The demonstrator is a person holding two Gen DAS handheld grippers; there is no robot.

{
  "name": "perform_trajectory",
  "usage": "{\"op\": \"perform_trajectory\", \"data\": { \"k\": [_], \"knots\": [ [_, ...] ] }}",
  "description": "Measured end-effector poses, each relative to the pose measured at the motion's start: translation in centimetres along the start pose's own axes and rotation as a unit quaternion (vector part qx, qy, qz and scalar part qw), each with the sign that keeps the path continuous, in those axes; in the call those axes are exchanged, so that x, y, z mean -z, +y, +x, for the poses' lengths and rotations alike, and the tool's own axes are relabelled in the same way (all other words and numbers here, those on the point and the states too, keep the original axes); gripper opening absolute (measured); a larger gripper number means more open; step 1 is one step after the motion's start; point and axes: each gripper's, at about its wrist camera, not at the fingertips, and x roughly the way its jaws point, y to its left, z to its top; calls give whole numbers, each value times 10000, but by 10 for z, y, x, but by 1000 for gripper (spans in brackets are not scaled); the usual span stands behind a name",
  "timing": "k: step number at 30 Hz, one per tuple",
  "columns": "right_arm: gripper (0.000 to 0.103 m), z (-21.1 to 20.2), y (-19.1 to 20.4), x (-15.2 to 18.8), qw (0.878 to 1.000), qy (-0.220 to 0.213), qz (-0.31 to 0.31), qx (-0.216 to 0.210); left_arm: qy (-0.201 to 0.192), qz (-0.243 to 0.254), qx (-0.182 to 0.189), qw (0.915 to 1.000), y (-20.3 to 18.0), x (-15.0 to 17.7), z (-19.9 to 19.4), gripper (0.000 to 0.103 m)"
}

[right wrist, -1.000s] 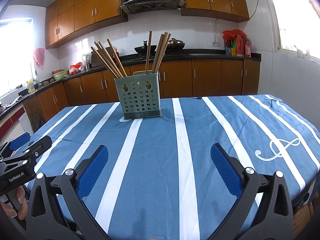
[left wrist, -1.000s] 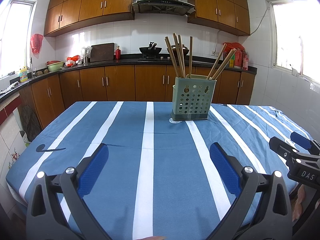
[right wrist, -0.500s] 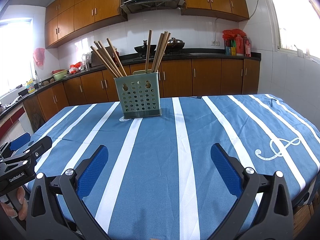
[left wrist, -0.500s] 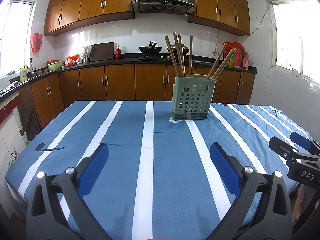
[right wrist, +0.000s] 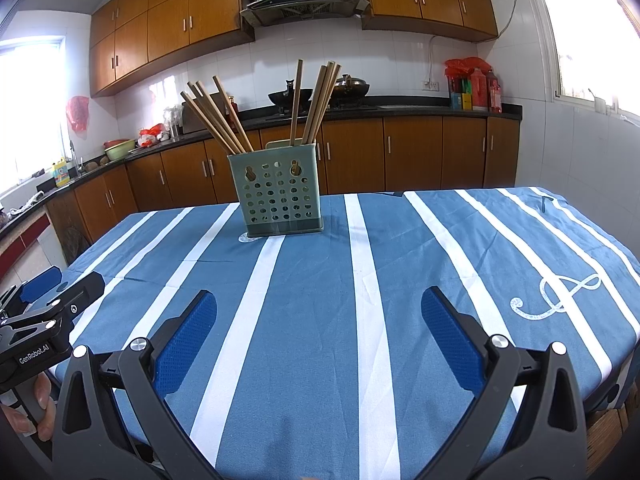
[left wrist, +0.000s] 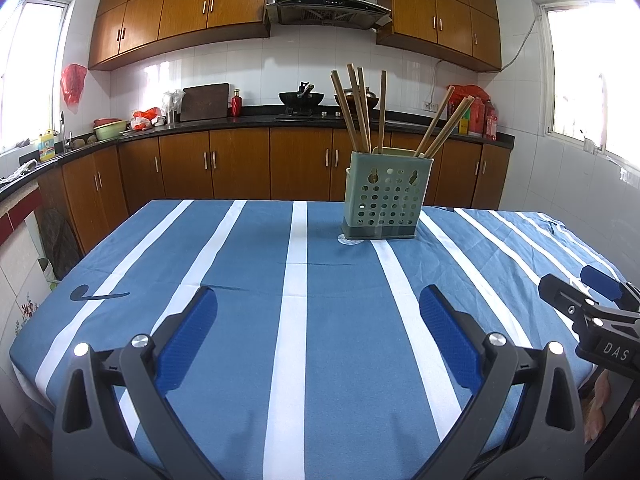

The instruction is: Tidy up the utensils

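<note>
the left gripper and the right gripper hover low over the near edge of the table, fingers spread wide with nothing between them; their bases are cut off by the frame. only the right wrist view shows fingertips of the hand on the left gripper's handle, and a treble-clef print. farther back, mid-table, stands the green perforated holder, chopsticks upright inside, leaning outward in two bunches, lower ends hidden. counter clutter is too small to identify.
</note>
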Motion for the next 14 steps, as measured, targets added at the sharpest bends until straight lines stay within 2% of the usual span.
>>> {"op": "perform_trajectory", "data": {
  "k": [14],
  "knots": [
    [101,0,0,-1,10000,6,6,1,56,-39,25,10000,-1,4,2,99]
  ]
}}
